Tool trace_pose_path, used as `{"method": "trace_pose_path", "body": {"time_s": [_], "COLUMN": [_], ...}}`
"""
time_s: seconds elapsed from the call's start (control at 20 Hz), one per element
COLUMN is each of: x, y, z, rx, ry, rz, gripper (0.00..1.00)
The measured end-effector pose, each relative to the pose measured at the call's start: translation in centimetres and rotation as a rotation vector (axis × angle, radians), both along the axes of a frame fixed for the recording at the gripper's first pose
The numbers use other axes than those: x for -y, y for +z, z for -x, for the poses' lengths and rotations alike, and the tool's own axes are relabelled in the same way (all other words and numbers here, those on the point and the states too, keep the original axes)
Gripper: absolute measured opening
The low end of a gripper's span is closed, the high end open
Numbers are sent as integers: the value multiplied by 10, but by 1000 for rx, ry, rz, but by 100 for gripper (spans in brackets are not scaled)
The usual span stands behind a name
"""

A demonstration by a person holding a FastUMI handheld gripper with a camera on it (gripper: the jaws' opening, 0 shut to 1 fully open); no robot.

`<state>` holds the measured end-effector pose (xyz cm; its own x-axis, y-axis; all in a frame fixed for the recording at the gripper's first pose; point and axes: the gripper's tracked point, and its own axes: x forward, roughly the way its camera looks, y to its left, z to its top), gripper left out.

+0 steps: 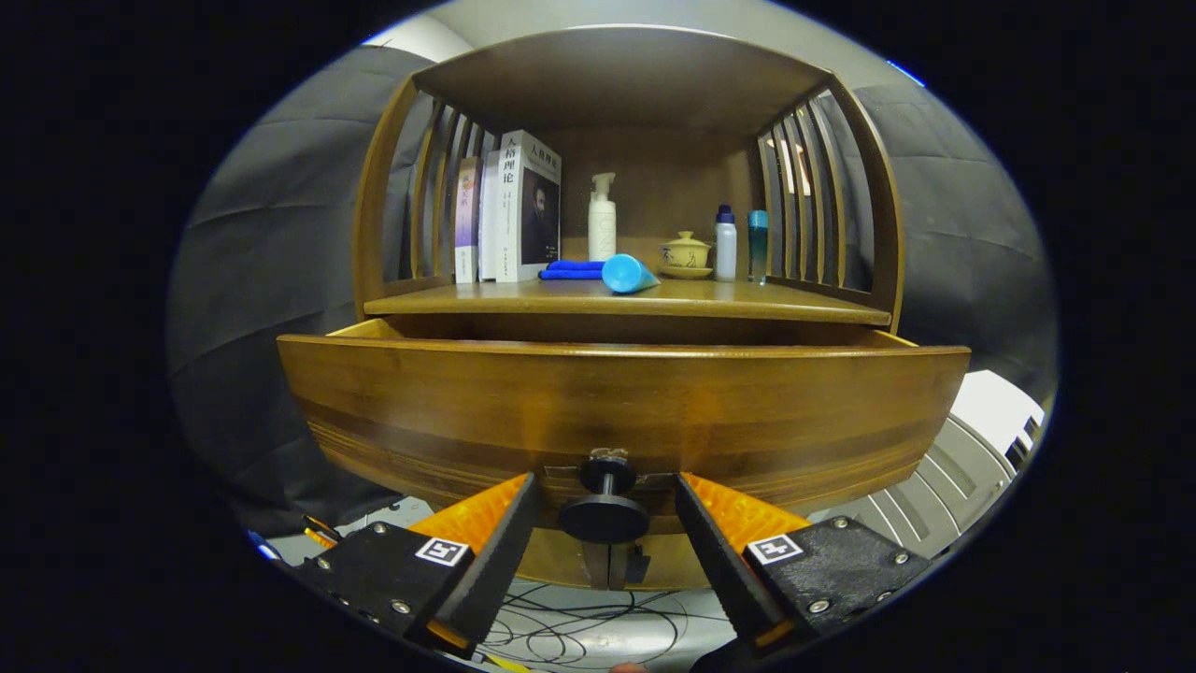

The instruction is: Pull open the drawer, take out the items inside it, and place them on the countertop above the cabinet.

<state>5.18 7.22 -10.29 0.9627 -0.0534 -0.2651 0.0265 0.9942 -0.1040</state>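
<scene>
The jaws (605,533) sit spread apart, the black knob (605,509) between them with a gap on each side, untouched. The drawer (621,411) stands pulled out just ahead; beyond its top edge, the counter (523,301) carries a blue tube (628,274).

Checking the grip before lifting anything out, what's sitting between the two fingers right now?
The drawer's black knob sits between the open fingers, untouched by either, in the gripper view.
</scene>
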Motion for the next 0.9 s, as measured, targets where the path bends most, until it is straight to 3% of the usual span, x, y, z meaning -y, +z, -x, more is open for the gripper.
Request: {"method": "trace_pose_path", "body": {"time_s": [0.9], "x": [6], "y": [-2], "z": [-57], "rx": [41], "ry": [-28], "rz": [44], "gripper": [92]}}
